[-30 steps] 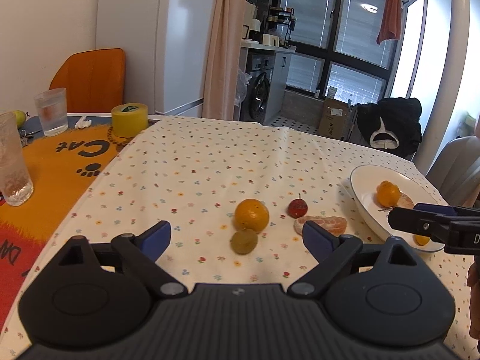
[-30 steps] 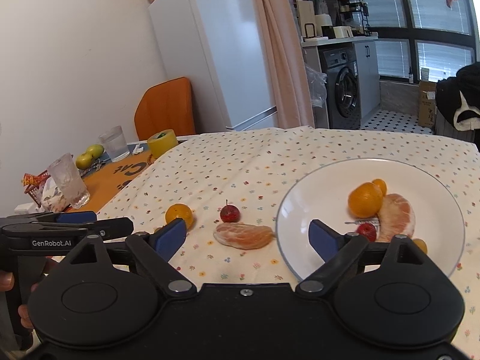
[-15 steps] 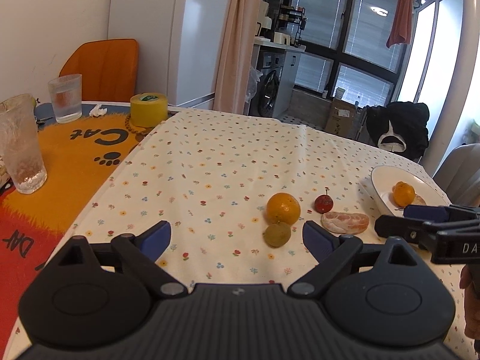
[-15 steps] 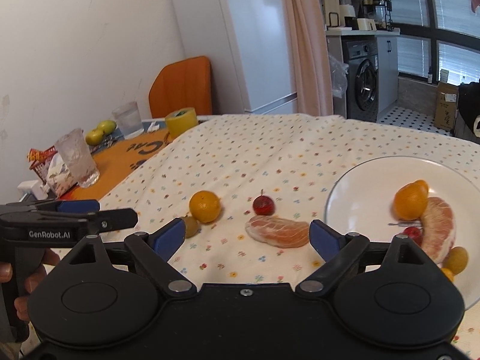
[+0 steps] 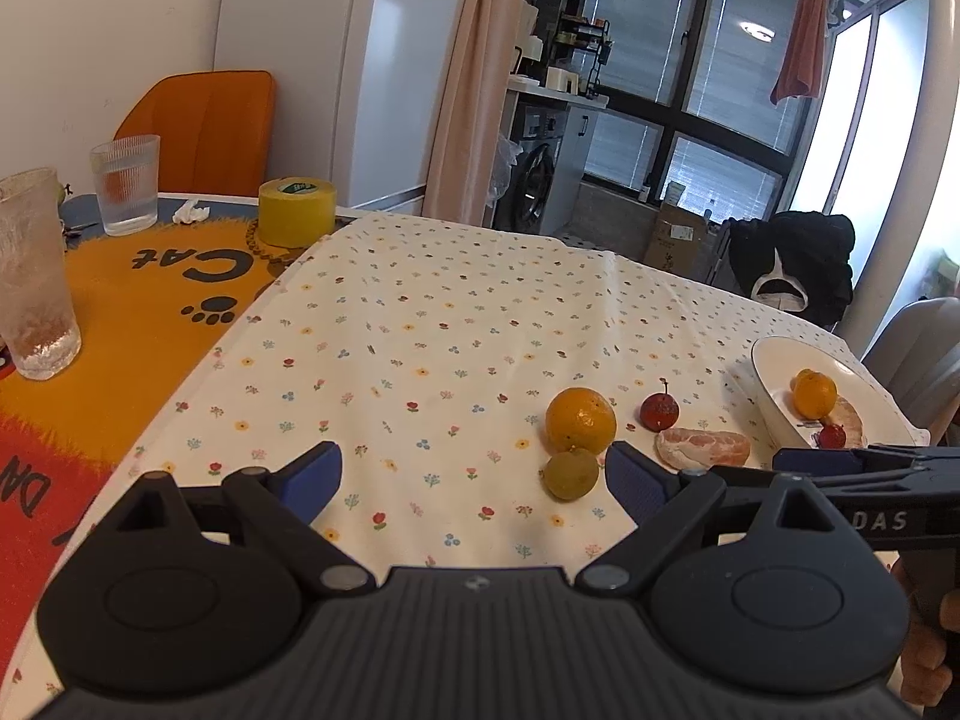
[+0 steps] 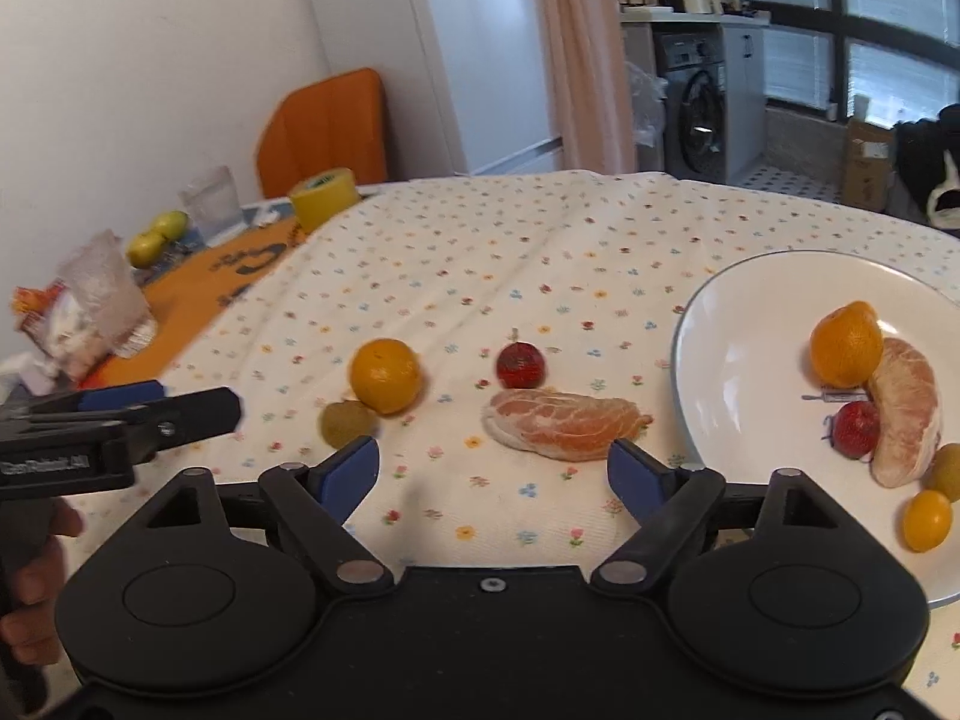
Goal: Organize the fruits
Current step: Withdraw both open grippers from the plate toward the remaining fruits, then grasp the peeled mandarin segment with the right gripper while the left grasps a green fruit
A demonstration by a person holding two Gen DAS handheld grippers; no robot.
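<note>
Left gripper point(image 5: 474, 474): held low over the floral tablecloth point(image 5: 420, 324), jaws wide apart, nothing between them.
Right gripper point(image 6: 493, 471): likewise gaping and empty, aimed at the peeled citrus segment point(image 6: 564, 417).
Loose fruit: orange point(image 6: 384, 375) touching a small green fruit point(image 6: 347, 422), possibly a lime; red crabapple point(image 6: 520, 365) nearby.
White plate point(image 6: 750, 312): holds 6 fruits; right edge cut off.
Hands: mostly out of frame.

Both units: matte black bodies, round pivot discs, silver screws at linkage joints, ribbed centre panel. Left gripper point(image 5: 474, 471) and right gripper point(image 6: 493, 471) have blue fingertip pads point(image 5: 312, 474). White lettering on side: "GenRobot.AI" left, "DAS" right.
</note>
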